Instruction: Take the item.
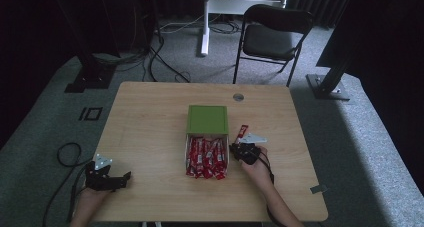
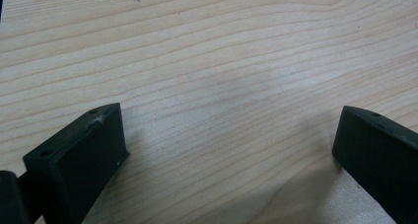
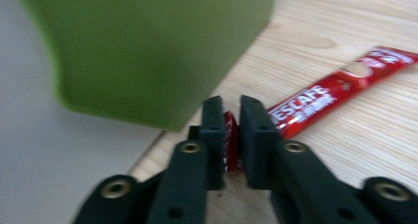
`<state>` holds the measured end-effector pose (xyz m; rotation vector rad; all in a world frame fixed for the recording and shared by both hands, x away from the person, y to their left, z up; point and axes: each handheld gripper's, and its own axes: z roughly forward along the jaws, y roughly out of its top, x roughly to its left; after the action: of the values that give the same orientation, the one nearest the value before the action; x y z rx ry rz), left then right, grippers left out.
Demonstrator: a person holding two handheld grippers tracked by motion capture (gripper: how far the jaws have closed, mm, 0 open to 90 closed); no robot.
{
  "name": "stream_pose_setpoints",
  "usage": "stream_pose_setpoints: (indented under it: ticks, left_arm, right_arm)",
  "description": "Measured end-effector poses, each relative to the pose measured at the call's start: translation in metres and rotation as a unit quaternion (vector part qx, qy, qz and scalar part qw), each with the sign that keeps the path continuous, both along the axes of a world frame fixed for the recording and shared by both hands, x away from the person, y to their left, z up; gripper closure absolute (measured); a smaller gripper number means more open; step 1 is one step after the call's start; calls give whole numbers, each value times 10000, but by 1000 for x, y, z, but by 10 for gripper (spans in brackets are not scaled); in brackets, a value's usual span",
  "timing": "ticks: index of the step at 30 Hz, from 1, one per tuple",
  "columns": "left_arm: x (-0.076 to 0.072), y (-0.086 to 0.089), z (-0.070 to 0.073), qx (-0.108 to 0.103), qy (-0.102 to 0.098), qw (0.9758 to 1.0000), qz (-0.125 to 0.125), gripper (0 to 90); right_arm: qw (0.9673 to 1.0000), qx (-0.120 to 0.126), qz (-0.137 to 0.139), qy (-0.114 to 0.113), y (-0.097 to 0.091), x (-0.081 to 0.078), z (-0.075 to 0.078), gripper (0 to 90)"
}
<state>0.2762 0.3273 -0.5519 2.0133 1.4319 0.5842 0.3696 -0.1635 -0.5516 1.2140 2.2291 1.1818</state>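
We take the open box (image 1: 207,157) of red sachets at the middle of the wooden table (image 1: 150,117) as our landmark. Nearest the person and well to the left of it, the left gripper (image 1: 120,179) rests at the table's near-left edge, held in the left hand (image 1: 92,194). In the left gripper view we see its jaws spread wide apart with nothing but bare wood grain between them.

Just beside the box's right wall sits the right gripper (image 1: 233,150), held in the right hand (image 1: 257,167). In the right gripper view (image 3: 231,135) its jaws are nearly closed, pinching the end of a red sachet (image 3: 231,150). Whether this is the end of the loose stick or a separate one we cannot tell. Close ahead of the jaws in that view looms the green lid (image 3: 148,46), blurred, crowding their left side.

One loose sachet (image 1: 242,132) lies flat on the wood to the right of the box, just beyond the right gripper; up close (image 3: 335,93) it is a long, slim, glossy red stick with white "NESCAFE" lettering. Inside the box lie many similar red sticks, packed too closely for us to count.

Directly behind the box, touching it, lies its green lid (image 1: 207,119). Farther back is a round grommet (image 1: 238,97) in the tabletop. Beyond the table stands one black folding chair (image 1: 272,37) on grey carpet.
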Motion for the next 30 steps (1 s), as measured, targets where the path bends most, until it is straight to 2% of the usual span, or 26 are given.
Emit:
stream_pose_setpoints:
  ticks: [2, 6, 13, 26, 30]
  left_arm:
    - [0, 0, 0, 0, -1, 10000, -1, 7]
    - [0, 0, 0, 0, 0, 10000, 0, 7]
    - [0, 0, 0, 2, 3, 10000, -1, 7]
    - [0, 0, 0, 0, -1, 10000, 0, 7]
    - [0, 0, 0, 1, 1, 10000, -1, 7]
  right_arm:
    - [10000, 33, 60, 11, 2, 0, 2, 693]
    - [9997, 182, 20, -176, -1, -2, 9, 613]
    - [9985, 377, -186, -344, -15, -2, 21, 535]
    - [9963, 367, -656, -422, -47, -4, 30, 401]
    - [9951, 364, -810, -425, -56, -5, 30, 302]
